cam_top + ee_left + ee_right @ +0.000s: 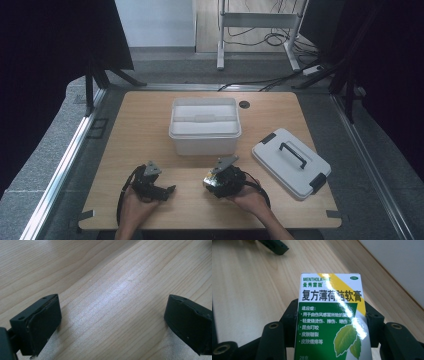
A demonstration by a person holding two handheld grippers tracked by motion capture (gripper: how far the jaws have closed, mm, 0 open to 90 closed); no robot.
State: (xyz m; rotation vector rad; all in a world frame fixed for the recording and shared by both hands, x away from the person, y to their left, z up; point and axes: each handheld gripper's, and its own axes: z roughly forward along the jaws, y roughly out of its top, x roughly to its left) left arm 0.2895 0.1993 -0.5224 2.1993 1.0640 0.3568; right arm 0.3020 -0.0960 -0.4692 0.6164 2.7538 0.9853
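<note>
My right gripper [212, 184] is shut on a small medicine box [329, 315], white, yellow and green with leaf artwork; the box stands between its jaws, just above the wooden table [249, 290]. That box [210, 182] shows as a small green patch in front of the white bin [205, 126]. My left gripper [170, 190] rests low on the table at the front left. Its jaws stand wide apart, with bare wood [112, 302] between its fingers [40, 322].
The open white plastic bin sits mid-table with an inner tray. Its white lid [291, 161], with a black handle and latches, lies flat to the right. A cable grommet [244, 104] is behind the bin. Dark curtains flank the table.
</note>
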